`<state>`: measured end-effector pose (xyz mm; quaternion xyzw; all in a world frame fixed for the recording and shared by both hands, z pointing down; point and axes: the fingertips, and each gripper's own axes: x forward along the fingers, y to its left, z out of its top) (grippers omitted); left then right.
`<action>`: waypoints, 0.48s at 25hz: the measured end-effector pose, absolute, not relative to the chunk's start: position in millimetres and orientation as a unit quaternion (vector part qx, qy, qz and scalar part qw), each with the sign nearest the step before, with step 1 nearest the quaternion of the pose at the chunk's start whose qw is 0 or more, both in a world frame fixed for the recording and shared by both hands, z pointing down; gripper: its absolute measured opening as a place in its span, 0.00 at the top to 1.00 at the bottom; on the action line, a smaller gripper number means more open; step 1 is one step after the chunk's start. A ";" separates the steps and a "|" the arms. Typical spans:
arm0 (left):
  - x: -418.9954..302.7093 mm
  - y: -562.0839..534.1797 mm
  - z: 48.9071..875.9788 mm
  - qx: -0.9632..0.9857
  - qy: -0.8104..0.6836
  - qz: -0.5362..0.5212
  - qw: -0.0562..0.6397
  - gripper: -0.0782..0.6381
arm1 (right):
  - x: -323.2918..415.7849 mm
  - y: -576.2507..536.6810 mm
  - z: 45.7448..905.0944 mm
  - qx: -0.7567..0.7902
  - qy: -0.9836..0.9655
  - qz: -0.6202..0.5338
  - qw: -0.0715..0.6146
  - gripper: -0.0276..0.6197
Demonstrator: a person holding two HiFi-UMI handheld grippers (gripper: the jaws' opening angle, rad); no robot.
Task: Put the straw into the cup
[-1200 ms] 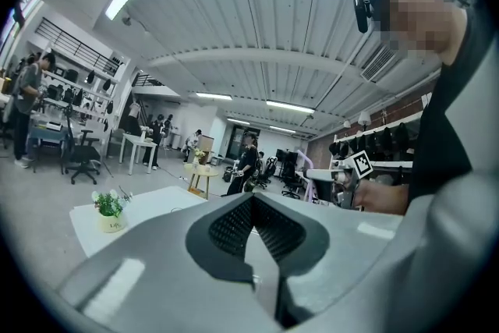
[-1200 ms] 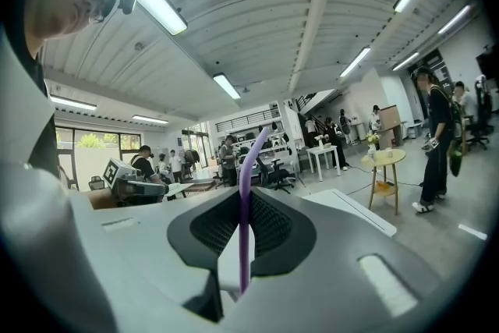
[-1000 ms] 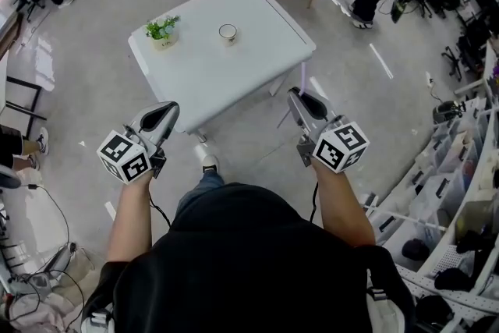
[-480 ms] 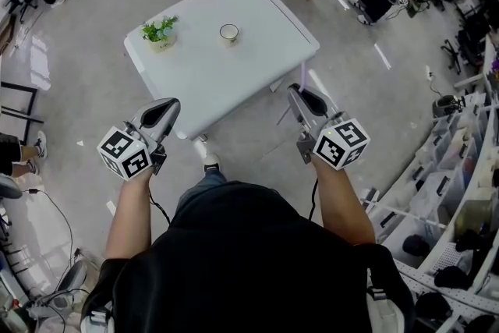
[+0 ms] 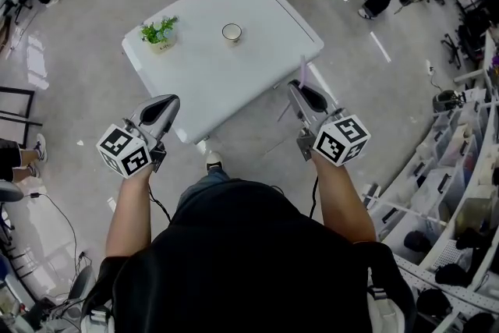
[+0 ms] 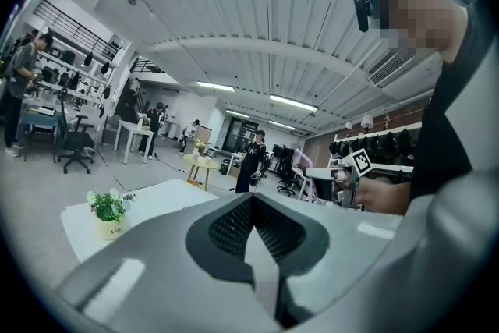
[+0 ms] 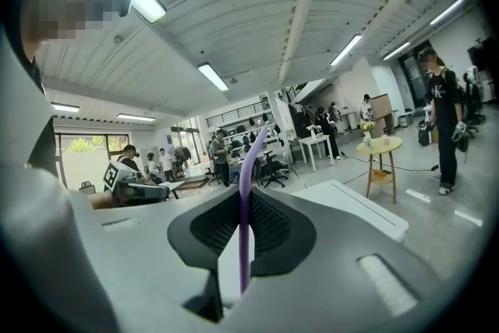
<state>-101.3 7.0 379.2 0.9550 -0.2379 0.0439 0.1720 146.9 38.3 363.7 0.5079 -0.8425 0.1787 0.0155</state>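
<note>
Stage: approach not yet finished. Both grippers hang short of the bench [image 5: 234,86], and the cup is well apart from them.
Cup: small white cup [image 5: 231,32], upright and open-topped, on the far half of the bench, with a potted plant [image 5: 160,32] near its left.
Right gripper [image 5: 301,92]: jaws pinching a purple straw [image 7: 243,222]. The straw runs up the seam between them and sticks out well past the tips, its upper end bent to one side.
Left gripper [image 5: 161,110]: jaws pressed together with nothing between them. Its own view shows only a closed seam.
Risk 1: the long free end is thin and likely flexible, so it may waver and land on the rim or outside the cup's small mouth.
Risk 2: the cup looks light. A sideways push from the straw on the rim could slide it or tip it over, and the left gripper isn't placed to steady it.
Risk 3: the straw points away from the jaws, so the wrist must turn it downward. It could swivel or slip in the pinch during that turn.
Risk 4: letting go before the straw reaches the bottom may let it topple out.
</note>
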 end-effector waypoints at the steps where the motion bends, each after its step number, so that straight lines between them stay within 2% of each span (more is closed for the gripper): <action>1: -102.1 4.4 380.2 0.955 -0.236 0.045 0.173 0.89 | 145.0 35.6 364.3 0.508 -0.842 0.179 0.016 0.87; 12: -119.6 -25.1 383.7 0.957 -0.225 0.042 0.179 0.89 | 122.0 6.0 370.8 0.511 -0.839 0.185 0.026 0.87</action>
